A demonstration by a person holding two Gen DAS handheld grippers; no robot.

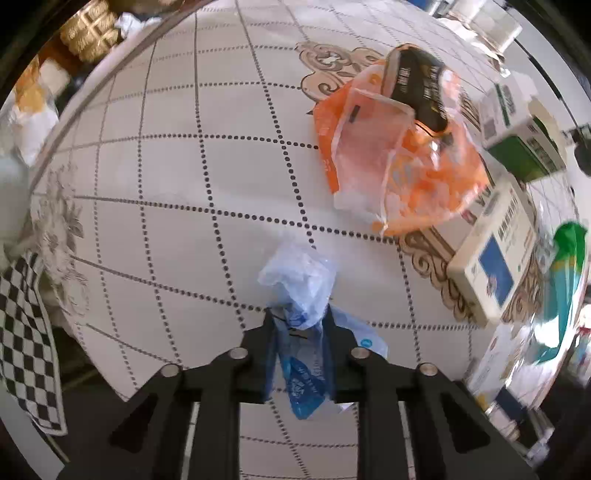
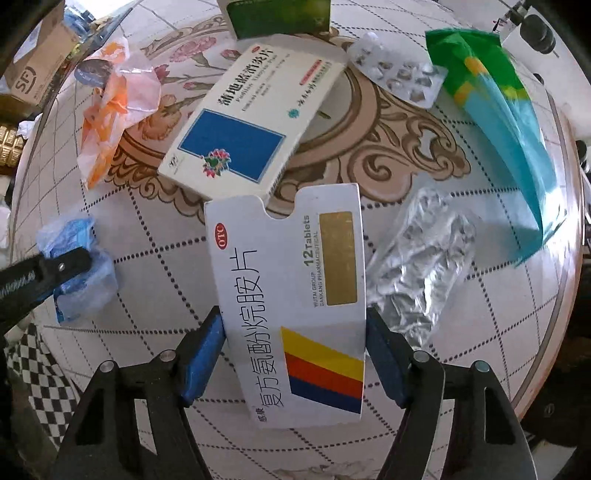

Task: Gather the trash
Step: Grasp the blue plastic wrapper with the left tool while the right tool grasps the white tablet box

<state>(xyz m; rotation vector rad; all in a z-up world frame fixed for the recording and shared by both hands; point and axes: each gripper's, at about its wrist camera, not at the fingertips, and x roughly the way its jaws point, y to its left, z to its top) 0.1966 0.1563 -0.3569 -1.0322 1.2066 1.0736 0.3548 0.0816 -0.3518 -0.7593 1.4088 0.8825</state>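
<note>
I have the round tiled tabletop (image 2: pixel 155 236) under both tools, its rim curving close on the far left and along the right, so the trash sits well inside the edge. Taking the blue-and-cream medicine box (image 2: pixel 255 122) as my landmark: it lies flat near the tabletop's ornate centre. Right of it, out toward the rim, runs the long green and teal wrapper (image 2: pixel 509 122). Left of it lies the orange plastic bag (image 2: pixel 107 122), crumpled. Just nearer me than the landmark box is the white tablet carton (image 2: pixel 295 295), flattened, with its far flap close to that box; my right gripper (image 2: pixel 295 354) has its blue pads (image 2: pixel 201 354) against both long sides of it, jaws wide but closed onto the carton. Right of the carton lies a crushed foil pack (image 2: pixel 417 266), and beyond the landmark box a silver blister strip (image 2: pixel 399 74) with a green box (image 2: pixel 277 16) behind. Near-left of the landmark box, over bare tiles with free room all round, my left gripper (image 1: pixel 299 317) has its jaws nearly together, pinching a small blue plastic bag (image 1: pixel 299 288)
</note>
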